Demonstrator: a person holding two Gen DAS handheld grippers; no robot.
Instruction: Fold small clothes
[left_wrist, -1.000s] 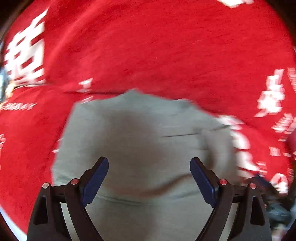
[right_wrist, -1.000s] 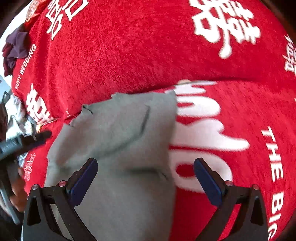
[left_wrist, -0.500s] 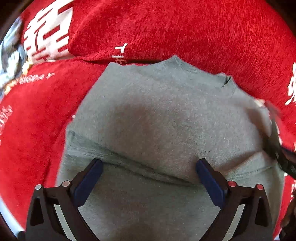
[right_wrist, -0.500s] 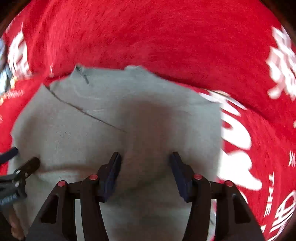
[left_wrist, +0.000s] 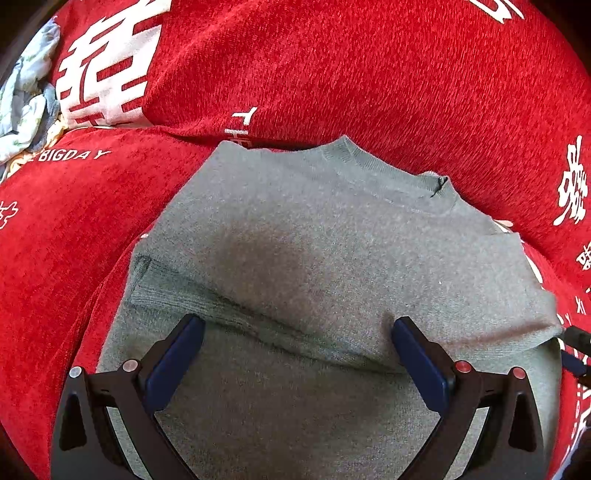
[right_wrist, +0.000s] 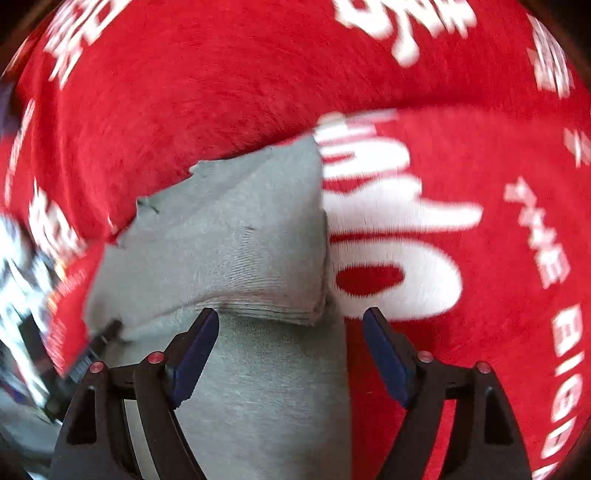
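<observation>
The grey knitted sweater (left_wrist: 332, 240) lies folded across itself on the red plush cover with white lettering (left_wrist: 332, 74). The left gripper (left_wrist: 297, 338) hovers over the fold, its 2 fingers spread and empty. The right gripper (right_wrist: 290, 328) is likewise parted, holding nothing, above the garment's right edge.

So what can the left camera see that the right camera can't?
Only the left wrist view shows the ribbed neckline of the grey top, a pale bundle of cloth at the far left edge, and the words BIGDAY on the cover.

Only the right wrist view shows the top's straight right side edge and the big white letters beside it.

Both show the grey top folded over on the red cover, with an open gripper above it: left gripper, right gripper.
</observation>
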